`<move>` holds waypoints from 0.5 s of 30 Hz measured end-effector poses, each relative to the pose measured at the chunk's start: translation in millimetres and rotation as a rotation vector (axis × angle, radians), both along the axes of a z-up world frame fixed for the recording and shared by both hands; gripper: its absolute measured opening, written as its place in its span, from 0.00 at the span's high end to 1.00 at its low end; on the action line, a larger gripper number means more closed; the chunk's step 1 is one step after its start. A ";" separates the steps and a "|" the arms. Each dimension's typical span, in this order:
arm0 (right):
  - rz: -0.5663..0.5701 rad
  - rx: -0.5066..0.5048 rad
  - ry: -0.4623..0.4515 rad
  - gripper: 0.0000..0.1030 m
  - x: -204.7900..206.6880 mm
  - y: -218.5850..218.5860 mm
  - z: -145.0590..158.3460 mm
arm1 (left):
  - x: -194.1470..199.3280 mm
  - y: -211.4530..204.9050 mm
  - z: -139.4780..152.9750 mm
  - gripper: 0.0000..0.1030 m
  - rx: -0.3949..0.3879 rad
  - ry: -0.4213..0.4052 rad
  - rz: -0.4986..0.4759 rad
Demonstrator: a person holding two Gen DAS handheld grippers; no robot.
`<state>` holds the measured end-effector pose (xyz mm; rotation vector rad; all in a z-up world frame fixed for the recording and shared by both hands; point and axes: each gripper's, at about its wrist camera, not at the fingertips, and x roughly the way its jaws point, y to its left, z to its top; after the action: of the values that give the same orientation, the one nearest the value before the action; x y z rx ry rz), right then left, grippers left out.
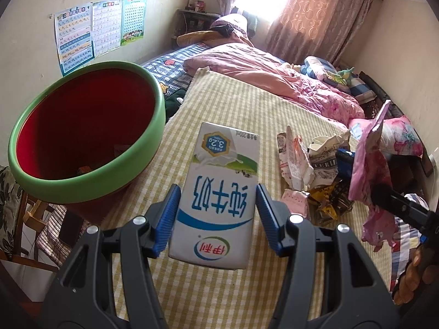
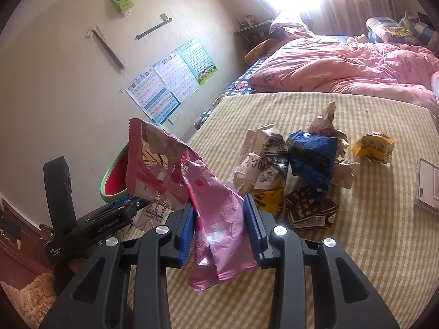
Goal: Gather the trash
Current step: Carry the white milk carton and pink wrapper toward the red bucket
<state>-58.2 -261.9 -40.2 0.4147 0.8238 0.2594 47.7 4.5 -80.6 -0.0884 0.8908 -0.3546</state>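
Left tongs (image 1: 218, 213) clamp white-and-blue milk carton (image 1: 219, 192) right of green-rimmed red bin (image 1: 90, 134). Right tongs (image 2: 218, 227) pinch crumpled pink foil wrapper (image 2: 192, 181), farther right of bin.

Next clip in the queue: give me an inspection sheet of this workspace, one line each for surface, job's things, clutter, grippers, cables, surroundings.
Surface: yellow checked bedcover.
Job's things: milk carton; pink snack bag; red bin with green rim at the bed's edge; wrapper pile on the cover.
Clutter: white box near the right edge.
Grippers: left gripper holds the carton; right gripper clamps the bag.
Cables: nothing seen.
Surroundings: pink quilt, wall charts, curtained window.
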 end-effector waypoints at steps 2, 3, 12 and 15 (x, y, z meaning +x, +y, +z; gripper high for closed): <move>0.005 -0.001 0.000 0.67 0.5 2.4 0.4 | -0.2 3.0 -0.2 0.48 -0.002 0.001 0.005; 0.006 -0.002 0.000 0.67 1.4 3.3 0.6 | -0.3 4.5 -0.6 0.48 -0.004 0.002 0.008; 0.021 -0.002 0.003 0.67 5.4 12.7 0.8 | 1.7 14.6 1.2 0.47 -0.008 0.003 0.024; 0.023 -0.003 0.004 0.67 7.2 14.4 0.1 | 2.5 15.5 1.6 0.48 -0.010 0.002 0.029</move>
<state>-51.0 -247.5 -40.1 0.4038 0.8334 0.2784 50.2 20.0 -79.1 -0.1110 0.8889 -0.3325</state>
